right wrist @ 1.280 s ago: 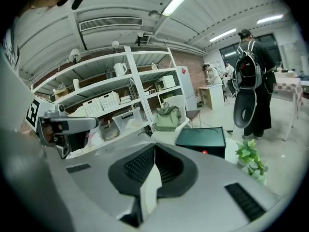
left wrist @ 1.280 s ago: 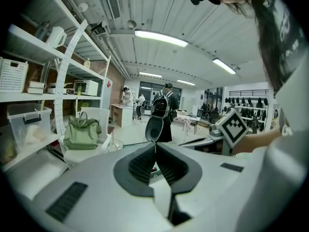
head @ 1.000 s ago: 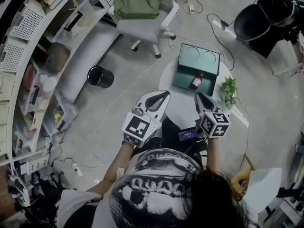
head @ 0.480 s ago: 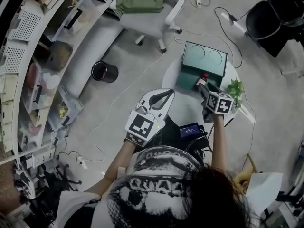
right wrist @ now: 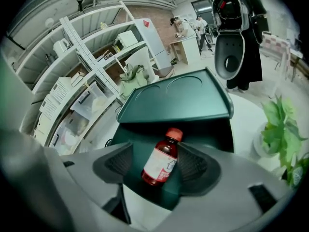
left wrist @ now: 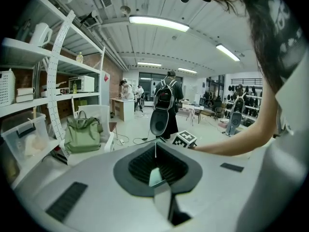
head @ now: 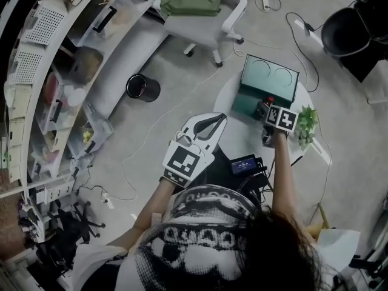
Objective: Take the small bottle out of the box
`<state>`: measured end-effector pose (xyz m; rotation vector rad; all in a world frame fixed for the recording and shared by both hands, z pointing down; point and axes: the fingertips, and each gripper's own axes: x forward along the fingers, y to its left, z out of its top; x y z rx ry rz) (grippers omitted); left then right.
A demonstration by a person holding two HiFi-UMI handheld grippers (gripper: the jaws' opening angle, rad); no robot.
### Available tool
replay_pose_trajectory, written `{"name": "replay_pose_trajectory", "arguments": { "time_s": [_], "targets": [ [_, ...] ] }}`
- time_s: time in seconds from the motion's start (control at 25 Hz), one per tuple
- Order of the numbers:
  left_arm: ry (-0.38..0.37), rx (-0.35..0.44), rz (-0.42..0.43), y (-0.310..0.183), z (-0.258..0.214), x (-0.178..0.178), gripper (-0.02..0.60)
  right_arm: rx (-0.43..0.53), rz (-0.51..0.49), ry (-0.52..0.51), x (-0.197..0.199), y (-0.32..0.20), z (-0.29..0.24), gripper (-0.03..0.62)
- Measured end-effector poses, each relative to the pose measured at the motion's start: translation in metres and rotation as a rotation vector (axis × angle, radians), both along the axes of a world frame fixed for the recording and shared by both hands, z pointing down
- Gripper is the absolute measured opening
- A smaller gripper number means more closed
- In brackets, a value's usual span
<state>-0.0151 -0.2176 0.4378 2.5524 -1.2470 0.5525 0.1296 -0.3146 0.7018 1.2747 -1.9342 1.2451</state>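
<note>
A small brown bottle [right wrist: 161,161] with a red cap and a white label lies on its side in the open dark green box [right wrist: 174,100]. My right gripper [right wrist: 157,151] reaches into the box with the bottle between its jaws. The jaws are opening and the pads stand just off the glass. In the head view the right gripper [head: 267,109] covers most of the bottle [head: 270,100], and only the red cap shows in the box [head: 267,77]. My left gripper [head: 213,119] hovers shut and empty at the near left of the round white table [head: 239,129].
A potted plant [head: 307,123] stands on the table just right of the box. A small device with a blue screen [head: 244,163] lies at the table's near edge. An office chair with a green bag [head: 194,5], a black bin [head: 143,88], shelving [head: 54,71] and floor cables surround the table.
My right gripper has moved forward from the table's near edge into the box, and its jaws now stand on either side of the bottle. The left gripper has hardly moved.
</note>
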Motion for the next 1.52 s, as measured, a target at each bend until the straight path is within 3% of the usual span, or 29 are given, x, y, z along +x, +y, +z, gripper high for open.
{"name": "replay_pose_trajectory", "arguments": {
  "time_s": [0.28,0.44,0.76,1.0,1.2,1.28,1.4,1.52],
  "targets": [
    [-0.016,-0.004,0.017,-0.003,-0.002,0.002,0.014,-0.038,0.024,-0.008,-0.005,0.000,0.008,0.293],
    [-0.021,-0.004,0.057,-0.006,-0.002,0.005,0.014,-0.048,0.033,0.037,-0.004,-0.002,0.012,0.298],
    [-0.002,-0.007,0.145,-0.021,0.000,0.007,0.014,-0.179,0.084,0.122,0.001,0.001,0.024,0.299],
    [0.029,-0.006,0.202,-0.041,-0.001,0.008,0.014,-0.262,0.005,0.204,-0.004,0.005,0.040,0.330],
    [0.047,-0.016,0.233,-0.054,0.005,-0.001,0.014,-0.283,-0.093,0.367,-0.008,0.009,0.051,0.364],
    [0.058,-0.020,0.231,-0.063,0.006,-0.007,0.014,-0.272,-0.133,0.431,-0.007,0.013,0.053,0.344],
    [0.074,-0.020,0.227,-0.077,0.007,-0.016,0.014,-0.269,-0.141,0.448,-0.004,0.014,0.053,0.333],
    [0.086,-0.024,0.222,-0.089,0.011,-0.026,0.014,-0.266,-0.126,0.441,0.001,0.011,0.052,0.241]
  ]
}}
